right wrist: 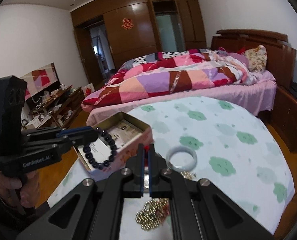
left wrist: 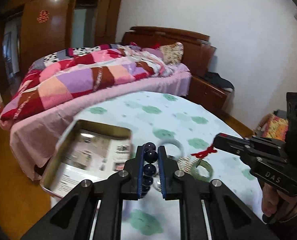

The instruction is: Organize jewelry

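Note:
My left gripper [left wrist: 151,150] is shut on a dark purple bead bracelet [left wrist: 150,169], held just right of the open tin box [left wrist: 84,152]. In the right wrist view the bracelet [right wrist: 102,150] hangs from the left gripper [right wrist: 92,133] over the tin box [right wrist: 116,140]. My right gripper [right wrist: 146,147] is shut on a red knotted cord [right wrist: 146,156]; the cord [left wrist: 204,152] shows at its tip [left wrist: 215,143] in the left wrist view. A white bangle [right wrist: 181,158], a green bangle [left wrist: 202,170] and a gold bead piece [right wrist: 152,214] lie on the table.
The round table has a white cloth with green patches [right wrist: 228,140]. A bed with a patchwork quilt [right wrist: 178,76] stands behind it. A low cluttered shelf [right wrist: 52,106] is at the left. A wooden nightstand [left wrist: 210,92] is beside the bed.

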Action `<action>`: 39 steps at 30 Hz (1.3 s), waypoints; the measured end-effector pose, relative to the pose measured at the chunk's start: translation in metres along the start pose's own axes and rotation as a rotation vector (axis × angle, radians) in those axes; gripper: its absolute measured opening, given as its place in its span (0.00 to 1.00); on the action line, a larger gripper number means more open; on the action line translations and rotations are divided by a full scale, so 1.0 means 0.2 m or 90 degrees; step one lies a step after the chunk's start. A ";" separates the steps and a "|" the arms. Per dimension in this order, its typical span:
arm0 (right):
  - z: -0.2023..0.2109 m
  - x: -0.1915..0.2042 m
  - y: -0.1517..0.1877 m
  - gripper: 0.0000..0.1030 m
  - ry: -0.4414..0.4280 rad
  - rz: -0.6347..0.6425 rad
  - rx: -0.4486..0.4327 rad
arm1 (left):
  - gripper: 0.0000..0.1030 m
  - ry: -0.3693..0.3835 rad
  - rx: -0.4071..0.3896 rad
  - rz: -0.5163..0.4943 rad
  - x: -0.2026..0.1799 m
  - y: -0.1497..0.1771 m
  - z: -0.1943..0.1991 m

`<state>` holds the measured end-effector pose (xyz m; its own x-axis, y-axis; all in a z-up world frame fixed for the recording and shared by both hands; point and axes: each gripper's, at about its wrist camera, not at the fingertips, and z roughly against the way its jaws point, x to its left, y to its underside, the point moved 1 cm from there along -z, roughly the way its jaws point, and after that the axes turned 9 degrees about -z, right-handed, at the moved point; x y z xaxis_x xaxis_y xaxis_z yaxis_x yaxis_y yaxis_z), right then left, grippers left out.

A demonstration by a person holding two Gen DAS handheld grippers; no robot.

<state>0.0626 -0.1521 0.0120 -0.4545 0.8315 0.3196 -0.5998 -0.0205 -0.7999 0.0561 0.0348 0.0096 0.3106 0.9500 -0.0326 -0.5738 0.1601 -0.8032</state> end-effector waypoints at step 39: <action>-0.79 0.26 -0.02 0.06 0.014 0.062 0.144 | 0.13 -0.108 0.080 0.046 0.51 0.04 -0.44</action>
<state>0.1457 -0.0207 -0.0480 -0.5048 0.8311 0.2334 -0.6869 -0.2229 -0.6917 0.1493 0.1101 -0.0523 0.1390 0.9900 0.0224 -0.6834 0.1122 -0.7213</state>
